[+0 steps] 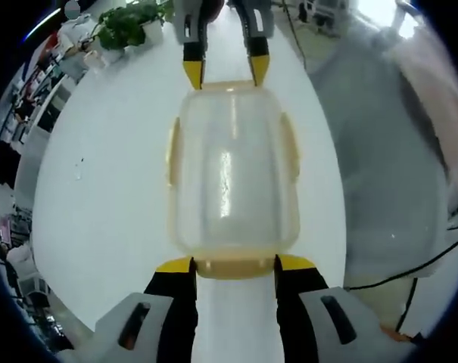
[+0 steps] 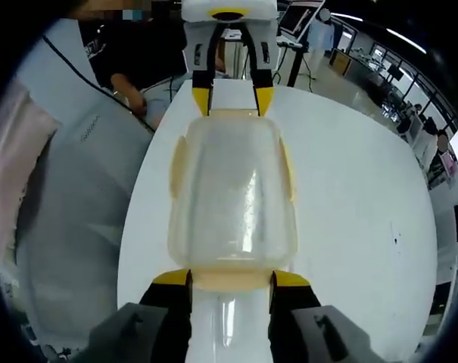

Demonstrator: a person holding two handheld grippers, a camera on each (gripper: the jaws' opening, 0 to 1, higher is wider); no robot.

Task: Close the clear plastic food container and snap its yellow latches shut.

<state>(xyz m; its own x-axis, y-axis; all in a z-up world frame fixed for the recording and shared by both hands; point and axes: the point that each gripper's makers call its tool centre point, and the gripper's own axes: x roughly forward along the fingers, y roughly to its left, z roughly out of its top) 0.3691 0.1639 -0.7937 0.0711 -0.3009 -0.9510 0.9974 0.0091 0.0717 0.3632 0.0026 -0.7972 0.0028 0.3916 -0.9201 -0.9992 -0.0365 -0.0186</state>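
Observation:
The clear plastic container [image 1: 230,170] [image 2: 232,200] lies lengthwise on the white table [image 1: 107,197] [image 2: 357,197], lid side up. Yellow side latches [image 1: 172,155] [image 2: 289,174] run along its long sides. In the left gripper view my left gripper [image 1: 234,265] grips the near end latch [image 1: 234,268] between its yellow-tipped jaws. At the far end the right gripper [image 1: 225,72] clasps the opposite latch. The right gripper view mirrors this: my right gripper [image 2: 230,278] holds its end latch [image 2: 230,277], and the left gripper [image 2: 233,100] is across from it.
A person in grey clothing [image 1: 380,151] [image 2: 70,189] stands at the table's long edge. A potted plant [image 1: 130,23] stands at the far end of the table. A black cable [image 1: 410,272] hangs past the table edge. Desks and people sit in the room behind.

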